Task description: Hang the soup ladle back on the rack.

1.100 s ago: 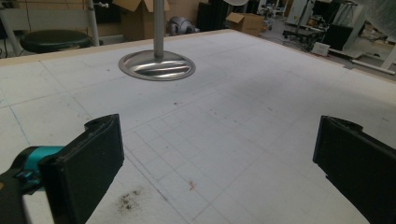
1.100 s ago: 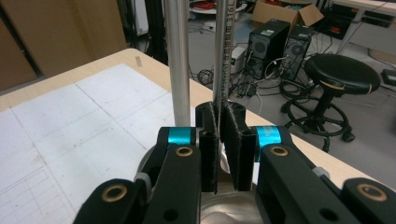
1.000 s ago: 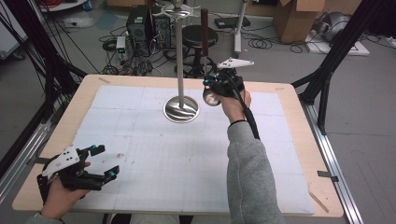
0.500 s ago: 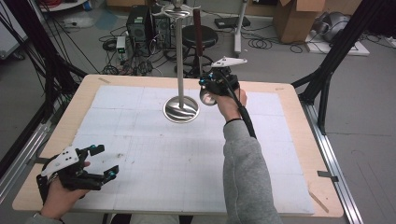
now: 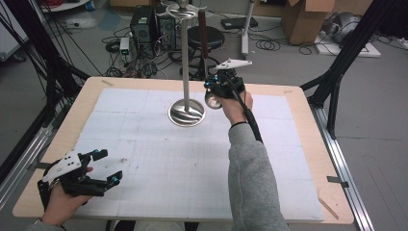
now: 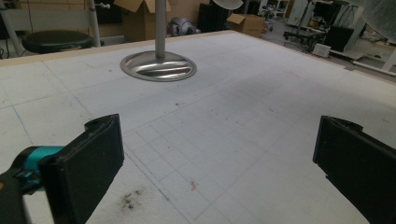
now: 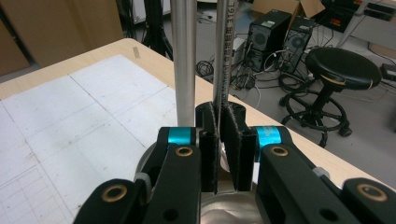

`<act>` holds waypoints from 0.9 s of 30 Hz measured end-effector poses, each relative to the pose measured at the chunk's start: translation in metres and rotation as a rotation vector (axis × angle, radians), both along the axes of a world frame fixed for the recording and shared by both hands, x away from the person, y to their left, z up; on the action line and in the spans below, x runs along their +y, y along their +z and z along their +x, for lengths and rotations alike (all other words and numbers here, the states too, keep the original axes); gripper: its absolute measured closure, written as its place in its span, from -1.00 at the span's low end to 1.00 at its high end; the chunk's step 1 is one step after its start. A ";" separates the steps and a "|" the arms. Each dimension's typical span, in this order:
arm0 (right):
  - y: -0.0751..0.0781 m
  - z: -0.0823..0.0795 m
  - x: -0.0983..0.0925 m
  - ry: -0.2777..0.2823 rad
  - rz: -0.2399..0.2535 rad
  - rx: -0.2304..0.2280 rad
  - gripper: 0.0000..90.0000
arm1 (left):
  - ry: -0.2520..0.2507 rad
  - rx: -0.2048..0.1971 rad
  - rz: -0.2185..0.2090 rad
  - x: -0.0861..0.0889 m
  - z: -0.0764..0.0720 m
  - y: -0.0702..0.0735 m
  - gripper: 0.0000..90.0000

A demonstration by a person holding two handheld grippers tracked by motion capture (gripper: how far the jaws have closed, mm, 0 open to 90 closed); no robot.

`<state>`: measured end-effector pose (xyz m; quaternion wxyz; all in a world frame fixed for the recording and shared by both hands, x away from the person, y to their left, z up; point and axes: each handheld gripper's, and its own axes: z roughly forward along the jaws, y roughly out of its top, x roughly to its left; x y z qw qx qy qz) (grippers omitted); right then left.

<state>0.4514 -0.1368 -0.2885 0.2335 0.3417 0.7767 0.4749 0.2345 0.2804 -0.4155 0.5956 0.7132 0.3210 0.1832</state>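
Right gripper view: right gripper point(image 7: 219, 140) jaws clamp a ladle handle point(image 7: 223, 56); left gripper point(image 6: 219, 154) jaws gape.

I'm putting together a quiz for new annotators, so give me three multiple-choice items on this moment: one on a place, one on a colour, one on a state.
1. Where does the stand's round base sit?
A. on the white mat, in its far half
B. at the mat's near left corner
C. on the floor

2. What colour is the seat of the stool behind the table?
A. red
B. black
C. white

3. How is the left gripper?
A. shut on a spoon
B. open, holding nothing
C. shut on the pole

Answers:
1 A: the high view shows the base resting on the mat, beyond its middle.
2 B: the seat is black in the high view and the right gripper view.
3 B: its jaws stand wide apart with bare mat between them.
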 end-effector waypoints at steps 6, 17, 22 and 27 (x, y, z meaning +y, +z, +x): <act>-0.001 0.001 0.001 0.007 0.000 0.006 0.88 | -0.001 0.001 0.005 0.000 0.000 0.000 -0.95; -0.001 0.003 0.004 0.010 -0.003 0.010 0.88 | -0.003 0.005 0.005 -0.001 0.000 -0.001 -0.95; 0.000 0.005 0.010 0.015 -0.004 0.012 0.88 | -0.002 0.000 0.003 0.000 0.000 0.000 -0.95; -0.002 0.008 0.015 0.013 -0.005 0.018 0.88 | -0.001 0.004 0.001 0.001 -0.001 -0.001 -0.95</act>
